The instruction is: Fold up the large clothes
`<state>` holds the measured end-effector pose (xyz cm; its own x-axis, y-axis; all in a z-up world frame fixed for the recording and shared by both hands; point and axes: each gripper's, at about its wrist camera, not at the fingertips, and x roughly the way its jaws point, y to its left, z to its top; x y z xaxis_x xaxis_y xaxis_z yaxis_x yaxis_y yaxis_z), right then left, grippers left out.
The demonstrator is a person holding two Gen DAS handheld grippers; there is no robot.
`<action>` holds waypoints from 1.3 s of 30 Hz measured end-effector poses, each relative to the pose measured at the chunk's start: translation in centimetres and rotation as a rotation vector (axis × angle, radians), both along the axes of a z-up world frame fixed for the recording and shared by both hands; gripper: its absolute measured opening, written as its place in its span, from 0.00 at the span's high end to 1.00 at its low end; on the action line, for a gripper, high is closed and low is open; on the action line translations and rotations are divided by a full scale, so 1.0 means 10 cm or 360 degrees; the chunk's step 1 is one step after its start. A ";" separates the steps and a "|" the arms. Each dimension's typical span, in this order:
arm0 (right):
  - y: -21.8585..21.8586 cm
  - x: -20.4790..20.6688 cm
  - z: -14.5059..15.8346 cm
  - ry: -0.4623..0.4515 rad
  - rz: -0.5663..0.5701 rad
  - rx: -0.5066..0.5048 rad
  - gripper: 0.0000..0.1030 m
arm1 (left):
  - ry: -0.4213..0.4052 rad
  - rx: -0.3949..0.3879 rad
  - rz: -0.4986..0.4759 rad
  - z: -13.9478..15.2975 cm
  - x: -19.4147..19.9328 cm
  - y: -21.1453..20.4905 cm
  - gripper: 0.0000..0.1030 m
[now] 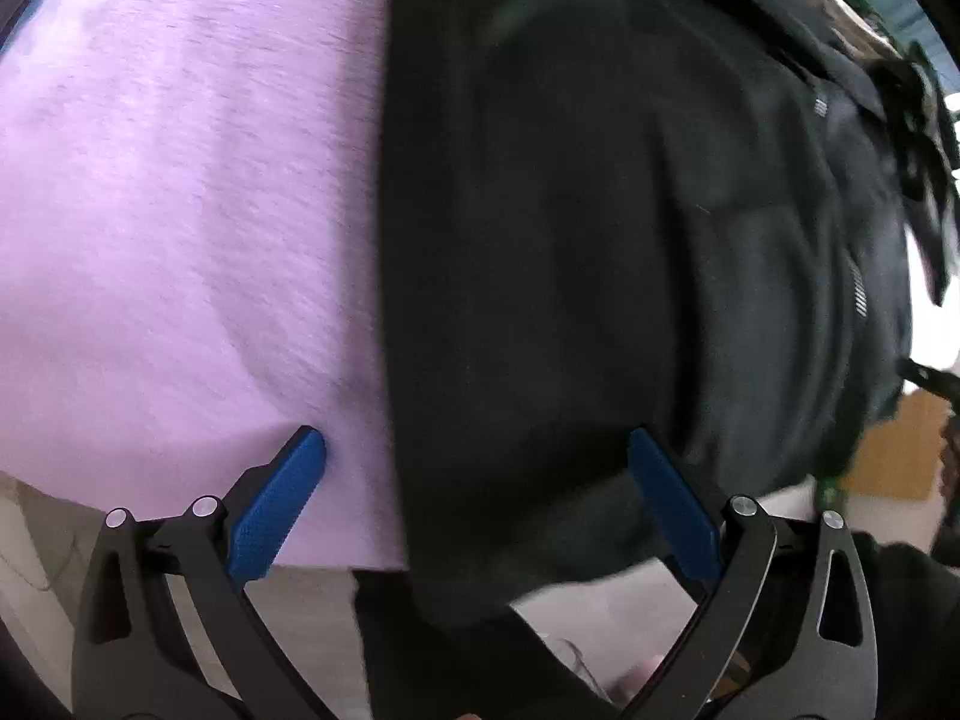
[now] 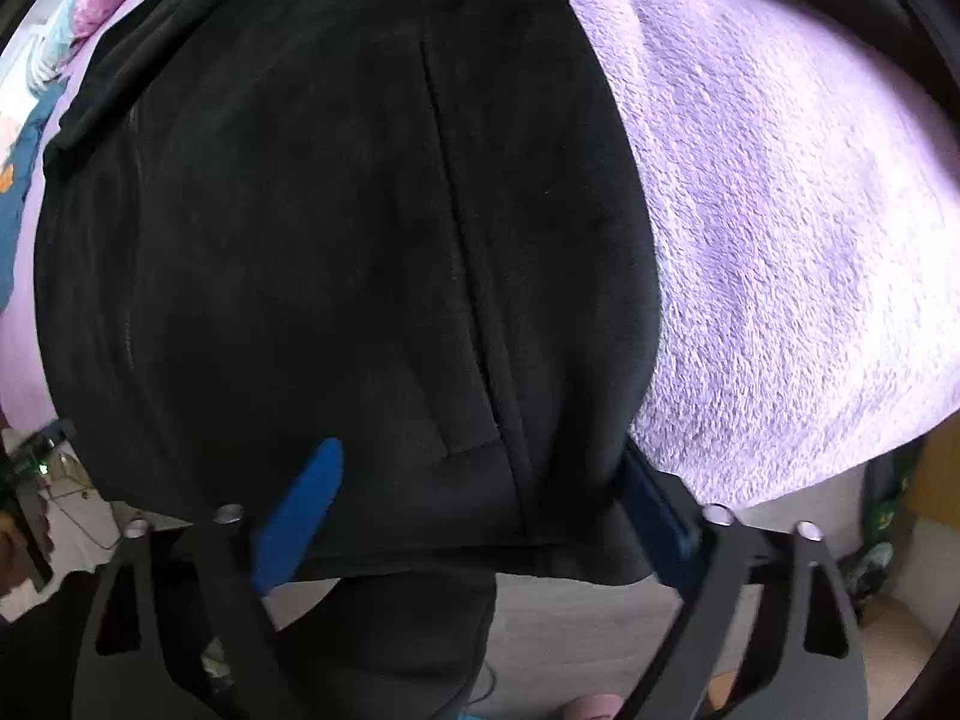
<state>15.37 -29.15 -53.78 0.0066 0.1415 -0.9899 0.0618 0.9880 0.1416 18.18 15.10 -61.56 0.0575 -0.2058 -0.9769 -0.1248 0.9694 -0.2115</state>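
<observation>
A black garment (image 2: 312, 228) lay flat on a lilac blanket (image 2: 780, 210), its lower-frame hem unfolded. Both the left gripper (image 1: 477, 450) and right gripper (image 2: 483, 468) stood wide open, holding nothing; folding looked barely begun.

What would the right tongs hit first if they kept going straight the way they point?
Most likely the black garment: the open right tongs straddle its near hem above the purple blanket.

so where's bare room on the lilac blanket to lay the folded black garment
The lilac fleece blanket lies bare left of the black garment in the left wrist view, and bare again along the garment's other edge in the right wrist view. It is crowded beyond the garment's far end, where other clothes are piled.
</observation>
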 end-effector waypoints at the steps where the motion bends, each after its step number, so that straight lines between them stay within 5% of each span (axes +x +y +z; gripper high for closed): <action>1: -0.01 0.00 0.01 0.0004 0.0006 0.0007 0.26 | 0.0002 -0.0038 -0.0025 0.01 -0.01 -0.07 0.06; 5: -0.06 0.15 -0.01 0.0029 0.0022 0.0053 0.41 | 0.0019 -0.0127 -0.0020 -0.04 -0.14 -0.24 0.06; 8: -0.06 0.19 -0.02 0.0076 0.0047 0.0092 0.70 | 0.0023 -0.0160 -0.0026 -0.08 -0.21 -0.24 0.14; 12: -0.17 0.27 -0.03 0.0105 0.0084 0.0109 0.76 | 0.0035 -0.0108 0.0014 -0.04 -0.33 0.06 0.47; 15: -0.17 0.32 0.00 0.0108 0.0111 0.0114 0.78 | 0.0043 -0.0106 -0.0010 -0.01 -0.37 0.15 0.64; 17: -0.29 0.33 0.06 0.0100 0.0116 0.0110 0.92 | 0.0052 -0.0121 -0.0046 0.06 -0.37 0.22 0.74; 19: -0.36 0.34 0.15 0.0090 0.0095 0.0144 0.94 | 0.0066 -0.0156 -0.0060 0.13 -0.35 0.29 0.89; 29: -0.52 0.35 0.31 0.0048 0.0209 0.0179 0.95 | 0.0095 -0.0242 -0.0113 0.37 -0.19 0.35 0.92; 39: -0.52 0.50 0.90 -0.0109 0.0284 0.0311 0.95 | 0.0078 -0.0337 -0.0068 0.88 -0.01 0.51 0.92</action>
